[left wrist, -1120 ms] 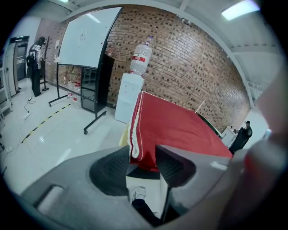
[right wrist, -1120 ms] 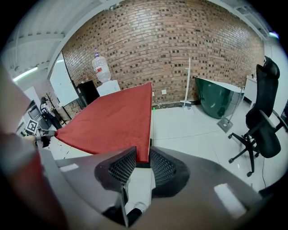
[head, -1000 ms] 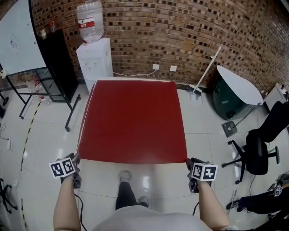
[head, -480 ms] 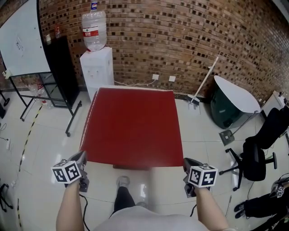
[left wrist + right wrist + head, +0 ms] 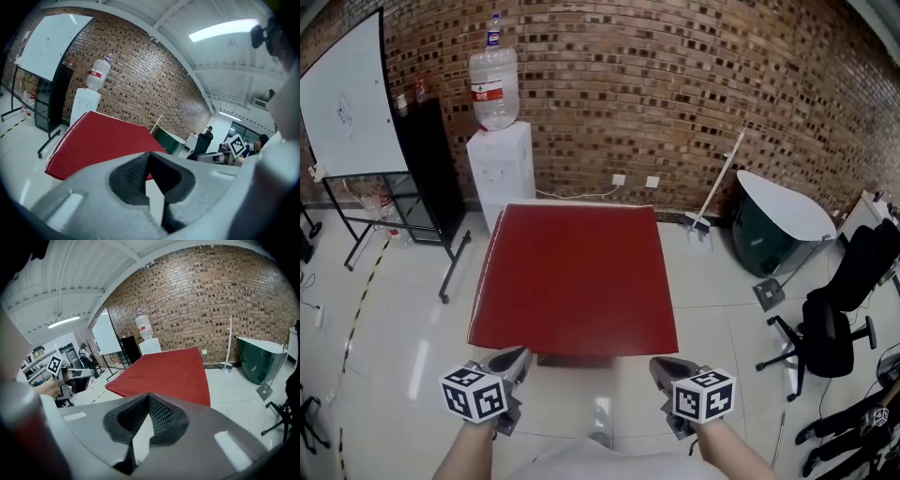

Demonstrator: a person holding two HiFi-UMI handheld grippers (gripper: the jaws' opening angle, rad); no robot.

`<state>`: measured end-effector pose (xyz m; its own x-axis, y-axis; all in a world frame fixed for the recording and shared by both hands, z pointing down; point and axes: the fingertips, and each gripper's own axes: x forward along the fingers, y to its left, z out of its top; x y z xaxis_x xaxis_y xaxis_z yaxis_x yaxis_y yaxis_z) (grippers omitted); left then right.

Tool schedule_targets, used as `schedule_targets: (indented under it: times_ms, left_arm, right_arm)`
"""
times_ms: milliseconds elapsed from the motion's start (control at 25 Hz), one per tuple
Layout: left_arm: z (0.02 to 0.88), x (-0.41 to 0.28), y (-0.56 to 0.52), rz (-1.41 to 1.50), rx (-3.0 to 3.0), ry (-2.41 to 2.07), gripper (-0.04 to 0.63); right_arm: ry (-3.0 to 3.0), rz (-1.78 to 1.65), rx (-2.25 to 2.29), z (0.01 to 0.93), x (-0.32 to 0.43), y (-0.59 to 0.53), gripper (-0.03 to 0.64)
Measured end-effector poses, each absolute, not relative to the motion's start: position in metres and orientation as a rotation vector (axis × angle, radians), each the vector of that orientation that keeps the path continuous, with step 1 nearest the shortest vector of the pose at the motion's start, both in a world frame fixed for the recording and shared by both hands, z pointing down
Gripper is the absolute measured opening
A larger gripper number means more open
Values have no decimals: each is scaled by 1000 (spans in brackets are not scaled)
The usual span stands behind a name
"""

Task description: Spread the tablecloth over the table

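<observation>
The red tablecloth (image 5: pixel 574 277) lies flat over the table, and its near edge hangs just over the front. My left gripper (image 5: pixel 517 354) is shut and empty, short of the cloth's near left corner and clear of it. My right gripper (image 5: pixel 661 366) is also shut and empty, short of the near right corner. In the left gripper view the jaws (image 5: pixel 149 154) meet with nothing between them, and the tablecloth (image 5: pixel 98 136) lies beyond. The right gripper view shows the same closed tips (image 5: pixel 149 397) in front of the tablecloth (image 5: pixel 168 371).
A water dispenser (image 5: pixel 499 159) stands against the brick wall behind the table. A whiteboard (image 5: pixel 352 103) and a black cabinet (image 5: pixel 427 150) stand at the left. At the right are a broom (image 5: pixel 712 187), a tipped white-topped table (image 5: pixel 787 202) and an office chair (image 5: pixel 839 319).
Both grippers have drawn back from the cloth's near corners toward me, risen, and come closer together. The cloth stays spread on the table.
</observation>
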<state>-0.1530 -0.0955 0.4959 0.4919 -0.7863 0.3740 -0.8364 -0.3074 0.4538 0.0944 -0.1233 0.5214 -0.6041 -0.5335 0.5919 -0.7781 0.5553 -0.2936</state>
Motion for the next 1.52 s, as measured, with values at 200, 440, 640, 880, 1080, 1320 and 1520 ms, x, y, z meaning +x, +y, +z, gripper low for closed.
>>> schedule_targets:
  times_ms: [200, 440, 640, 880, 1080, 1320, 1520]
  left_arm:
    - [497, -131, -77, 167, 2201, -1247, 2]
    - [491, -129, 6, 200, 2269, -1111, 2]
    - [477, -137, 84, 205, 2314, -1028, 2]
    - [454, -128, 153, 186, 2337, -1013, 2]
    - [447, -103, 190, 161, 2336, -1003, 2]
    - [436, -80, 224, 161, 2343, -1038, 2]
    - [431, -52, 274, 162, 2366, -1047, 2]
  right_arm:
    - [-2304, 748, 1102, 531, 99, -98, -2]
    - [-2418, 818, 1042, 513, 52, -16, -2]
    - [-2485, 802, 966, 493, 5, 70, -2]
    - [-2512, 767, 922, 469, -8, 146, -2]
    - [-2556, 808, 930, 457, 7, 183, -2]
    - [-2592, 788, 913, 443, 34, 212, -2]
    - [-2616, 785, 880, 445, 73, 263, -2]
